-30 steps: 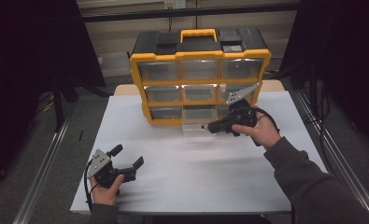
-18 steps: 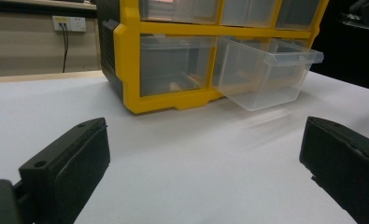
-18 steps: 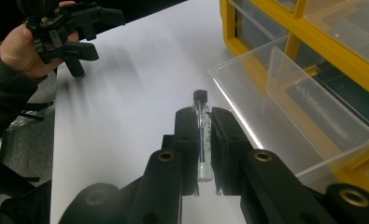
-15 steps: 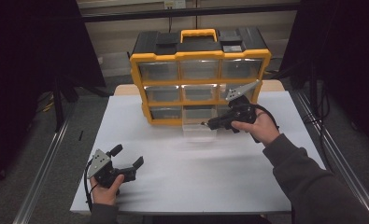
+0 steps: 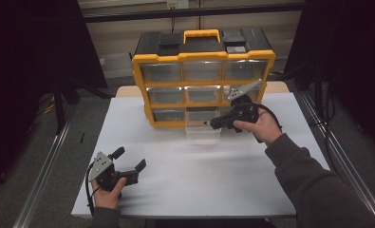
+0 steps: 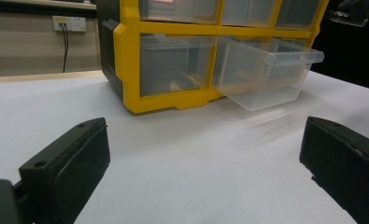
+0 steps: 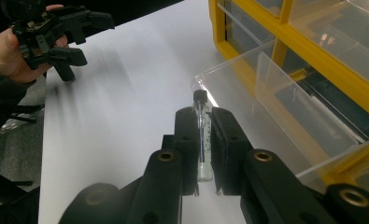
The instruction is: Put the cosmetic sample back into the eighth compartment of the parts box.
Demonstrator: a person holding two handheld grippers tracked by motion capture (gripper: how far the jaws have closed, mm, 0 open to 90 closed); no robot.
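Vial (image 7: 202, 135) clamped lengthwise in right gripper (image 7: 203, 140), cap foremost at rim of pulled-out drawer (image 7: 285, 116) of organizer (image 5: 203, 76), apparently for stowing; left gripper (image 5: 128, 164) idle, jaws wide, empty, near left.

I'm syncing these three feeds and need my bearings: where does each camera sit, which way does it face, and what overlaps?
High view: above the person's side, facing forward and down on the white table; forearms, left tongs and right tongs show.
Left gripper view: low over the table, facing the yellow organizer; its black jaws stand wide apart.
Right gripper view: along jaws closed on a small vial, facing the pulled-out clear drawer.
Shared: all three show that drawer.
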